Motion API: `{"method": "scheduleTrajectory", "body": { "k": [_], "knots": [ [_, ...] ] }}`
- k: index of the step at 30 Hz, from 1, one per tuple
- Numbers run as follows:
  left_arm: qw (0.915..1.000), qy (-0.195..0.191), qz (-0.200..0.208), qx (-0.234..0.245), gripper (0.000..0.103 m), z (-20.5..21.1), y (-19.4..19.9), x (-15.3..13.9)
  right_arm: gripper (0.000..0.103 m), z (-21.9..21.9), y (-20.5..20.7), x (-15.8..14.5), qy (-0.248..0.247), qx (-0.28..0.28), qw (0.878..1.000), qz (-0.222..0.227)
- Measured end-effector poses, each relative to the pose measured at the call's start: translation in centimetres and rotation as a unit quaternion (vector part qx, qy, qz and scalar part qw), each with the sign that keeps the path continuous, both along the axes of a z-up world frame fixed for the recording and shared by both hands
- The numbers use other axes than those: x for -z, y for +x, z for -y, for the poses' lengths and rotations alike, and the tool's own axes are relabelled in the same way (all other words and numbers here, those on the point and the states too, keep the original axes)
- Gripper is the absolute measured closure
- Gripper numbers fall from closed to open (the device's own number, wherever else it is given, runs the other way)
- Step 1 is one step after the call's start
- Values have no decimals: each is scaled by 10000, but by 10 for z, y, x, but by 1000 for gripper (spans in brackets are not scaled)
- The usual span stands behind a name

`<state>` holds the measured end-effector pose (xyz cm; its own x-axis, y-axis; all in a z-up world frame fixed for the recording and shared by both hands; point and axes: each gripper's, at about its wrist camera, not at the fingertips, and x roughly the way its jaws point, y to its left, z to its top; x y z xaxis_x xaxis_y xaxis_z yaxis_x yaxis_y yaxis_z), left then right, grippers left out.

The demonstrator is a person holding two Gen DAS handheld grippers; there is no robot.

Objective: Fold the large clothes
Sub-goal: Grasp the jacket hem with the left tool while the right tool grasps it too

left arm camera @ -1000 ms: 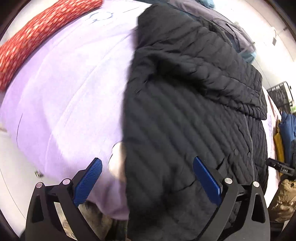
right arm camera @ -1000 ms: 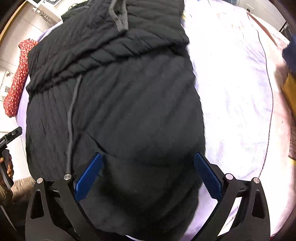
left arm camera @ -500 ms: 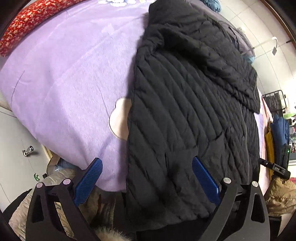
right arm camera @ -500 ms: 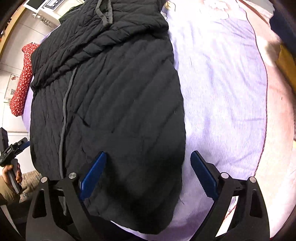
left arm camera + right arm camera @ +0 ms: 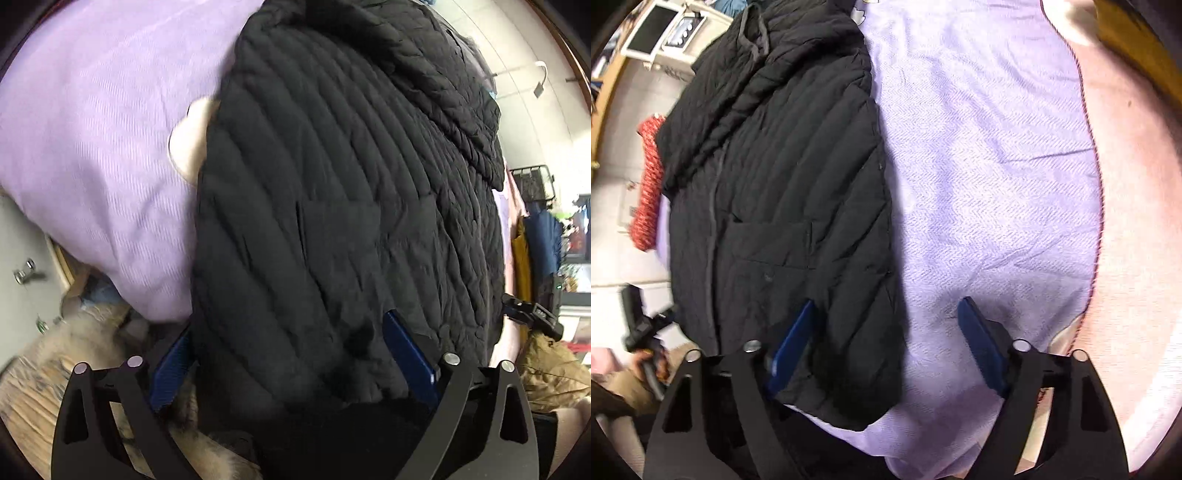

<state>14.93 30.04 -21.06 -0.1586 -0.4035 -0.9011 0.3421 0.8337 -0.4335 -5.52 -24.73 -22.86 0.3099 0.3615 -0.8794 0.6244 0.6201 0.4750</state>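
Observation:
A black quilted jacket (image 5: 351, 184) lies spread on a purple bedspread (image 5: 92, 129), its hood toward the far end. My left gripper (image 5: 291, 350) hangs over the jacket's near hem at its left corner. Its jaws are closing, with the hem between the blue pads (image 5: 406, 350), which do not press on it. In the right wrist view the jacket (image 5: 783, 184) fills the left half. My right gripper (image 5: 886, 332) straddles the jacket's near right corner. One of its pads (image 5: 794, 343) is over the fabric and the other is over the bedspread (image 5: 979, 147); its jaws are closing too.
A red patterned cushion (image 5: 648, 184) lies beyond the jacket's left side. A pink sheet (image 5: 1137, 221) borders the bedspread on the right. A grey cabinet with knobs (image 5: 26, 273) stands by the bed's edge. Hanging clothes (image 5: 543, 236) and a wire basket (image 5: 532, 184) are at the far right.
Both grippers have come down and back toward the jacket's near hem, so the hem corners now sit between the jaws. The right jaws have narrowed.

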Motion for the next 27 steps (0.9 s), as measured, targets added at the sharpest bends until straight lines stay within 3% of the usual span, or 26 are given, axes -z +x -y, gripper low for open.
{"method": "scheduleTrajectory", "body": {
  "k": [7, 12, 16, 22, 27],
  "knots": [
    [9992, -288, -167, -233, 31, -13, -3, -3, 37, -21, 4, 12, 737, -288, 9968, 79],
    [9988, -308, -262, -266, 48, -21, -3, -1, 39, -30, -6, 16, 903, -544, 9944, -81],
    [9979, -322, -463, -317, 64, -20, 0, 8, 65, -38, 6, 18, 1100, -465, 9928, -36],
    [9972, -424, -606, -120, 84, -10, 4, -2, 76, -39, 7, 10, 1181, -517, 9916, 48],
    [9972, -614, -406, 97, 90, 7, 15, -27, 83, -41, 15, -1, 1094, -513, 9925, 177]
  ]
}}
